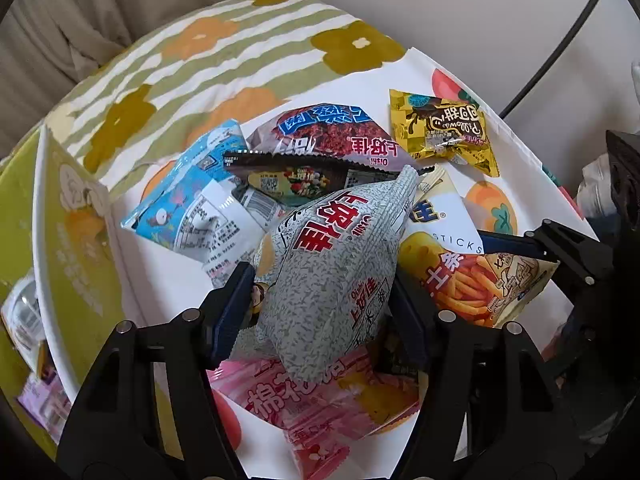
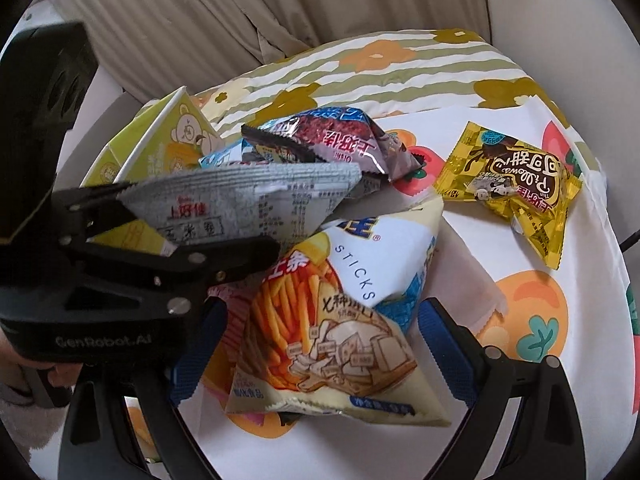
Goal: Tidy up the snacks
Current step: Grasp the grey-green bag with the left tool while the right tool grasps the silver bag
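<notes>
Two grippers engaged — our left gripper [image 1: 320,300] clamps the grey snack bag [image 1: 336,264]; our right gripper [image 2: 320,344] straddles the fries bag [image 2: 332,332], unclenched. Next: carry grey bag to green box [image 1: 76,240].

Beyond the claw, a tablecloth [image 1: 224,60] with green stripes and yellow and orange flowers covers the far surface. Nearer lies a white sheet [image 2: 532,312] printed with orange fruit. Farther back hang beige curtains [image 2: 224,12]. A pale wall [image 1: 460,12] rises at right.
</notes>
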Available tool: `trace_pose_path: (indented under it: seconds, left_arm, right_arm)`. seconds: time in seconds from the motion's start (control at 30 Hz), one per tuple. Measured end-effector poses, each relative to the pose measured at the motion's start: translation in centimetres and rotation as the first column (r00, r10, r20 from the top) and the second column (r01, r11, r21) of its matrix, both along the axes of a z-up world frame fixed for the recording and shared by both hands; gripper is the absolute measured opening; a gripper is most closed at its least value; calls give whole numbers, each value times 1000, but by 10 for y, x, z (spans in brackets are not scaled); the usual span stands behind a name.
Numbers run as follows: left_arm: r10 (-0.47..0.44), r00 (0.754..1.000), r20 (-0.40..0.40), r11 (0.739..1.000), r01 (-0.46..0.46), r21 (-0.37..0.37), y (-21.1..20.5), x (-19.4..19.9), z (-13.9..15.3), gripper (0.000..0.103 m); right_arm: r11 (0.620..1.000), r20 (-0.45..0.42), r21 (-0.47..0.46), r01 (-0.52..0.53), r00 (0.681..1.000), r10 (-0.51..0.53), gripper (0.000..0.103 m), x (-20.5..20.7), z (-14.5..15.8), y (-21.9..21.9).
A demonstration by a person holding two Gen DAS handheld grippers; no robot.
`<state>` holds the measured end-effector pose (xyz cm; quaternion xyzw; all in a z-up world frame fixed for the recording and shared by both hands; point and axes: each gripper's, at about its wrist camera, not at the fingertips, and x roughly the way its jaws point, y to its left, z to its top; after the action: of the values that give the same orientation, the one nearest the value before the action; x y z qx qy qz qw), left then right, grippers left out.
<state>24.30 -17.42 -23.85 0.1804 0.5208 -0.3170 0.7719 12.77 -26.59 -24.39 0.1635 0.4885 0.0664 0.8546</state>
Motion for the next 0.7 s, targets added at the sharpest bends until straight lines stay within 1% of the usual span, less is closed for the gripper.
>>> trace_pose_path:
  seconds: [0.1, 0.17, 0.23, 0.27, 0.3, 0.43, 0.63, 0.7]
  left_arm:
    - [13, 1000, -6, 1000, -13, -15, 4, 0, 2, 63]
    - [20, 1000, -9, 1000, -20, -22, 5, 0, 3, 63]
    - [29, 1000, -8, 999, -29, -28, 6, -1, 5, 63]
    - [33, 999, -10, 999, -33, -31, 7, -2, 6, 63]
    - [38, 999, -10, 999, -38, -33, 8, -2, 7, 63]
    - [61, 998, -11, 997, -61, -50, 10, -5, 15, 63]
    - [113, 993, 23, 991, -111, -81, 13, -15, 38, 63]
    - [139, 990, 23, 986, -136, -99, 14, -18, 47, 63]
  right_arm:
    - [1000, -15, -13, -2, 1000, 2, 86, 4, -3, 1]
    - [1000, -24, -17, -6, 1000, 6, 77, 5, -4, 2]
    - [1000, -19, -25, 4, 1000, -5, 73, 4, -3, 2]
    - [1000, -21, -27, 5, 1000, -6, 66, 4, -2, 2]
    - [1000, -18, -24, 2, 1000, -3, 63, 3, -1, 3]
    - [999, -12, -52, -3, 1000, 2, 58, -3, 5, 6]
    - [999, 11, -51, -4, 1000, 4, 57, -17, 20, -3]
    - [999, 25, -51, -1, 1000, 2, 57, -21, 27, -8]
